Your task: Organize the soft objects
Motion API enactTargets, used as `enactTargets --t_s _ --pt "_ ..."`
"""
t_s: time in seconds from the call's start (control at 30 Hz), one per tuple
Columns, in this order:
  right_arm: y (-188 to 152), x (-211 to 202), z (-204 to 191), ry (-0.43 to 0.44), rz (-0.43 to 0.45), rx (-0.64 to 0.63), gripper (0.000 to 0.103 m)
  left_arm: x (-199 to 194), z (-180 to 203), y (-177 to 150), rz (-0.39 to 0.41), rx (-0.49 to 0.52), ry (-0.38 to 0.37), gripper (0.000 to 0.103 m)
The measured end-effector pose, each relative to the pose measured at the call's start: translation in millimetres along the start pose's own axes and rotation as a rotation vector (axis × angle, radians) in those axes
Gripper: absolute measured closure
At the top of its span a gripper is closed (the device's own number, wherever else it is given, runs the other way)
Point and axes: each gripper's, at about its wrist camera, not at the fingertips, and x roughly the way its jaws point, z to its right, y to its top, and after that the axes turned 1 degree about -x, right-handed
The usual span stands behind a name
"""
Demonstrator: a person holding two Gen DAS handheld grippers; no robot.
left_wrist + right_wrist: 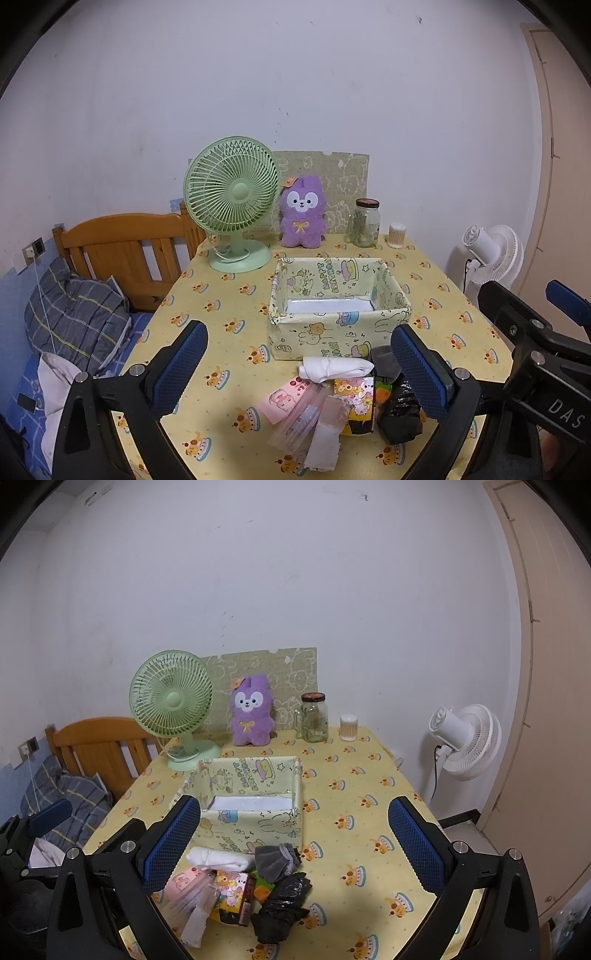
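Observation:
A pale yellow fabric storage box [340,325] [243,821] with cartoon prints sits mid-table, its white bottom showing bare. In front of it lies a pile: a rolled white cloth [334,367] [218,858], a grey sock [275,860] [384,360], a crumpled black bag [400,413] [282,912], a colourful snack packet [356,402] [234,893] and pink clear pouches [295,410] [186,890]. My left gripper [303,363] is open above the pile. My right gripper [295,842] is open, slightly right of the pile. A purple plush bunny [303,212] [253,710] stands at the table's back.
A green desk fan [232,206] [173,709], a glass jar [365,223] [314,718] and a cotton swab tub [397,236] [349,727] line the back edge. A wooden bed frame [122,247] with bedding lies left. A white floor fan [467,740] stands right of the table.

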Motion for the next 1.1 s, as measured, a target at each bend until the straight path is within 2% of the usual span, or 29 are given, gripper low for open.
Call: enactTargets --t_s 0.53,1.1 --pt "-8 16 0 0.010 -0.019 -0.002 0.001 20 4 -9 -0.042 -0.002 -0.007 0.004" --pt "-45 50 1 0.042 -0.076 -0.002 0.001 53 11 -44 -0.105 -0.012 -0.021 0.004"
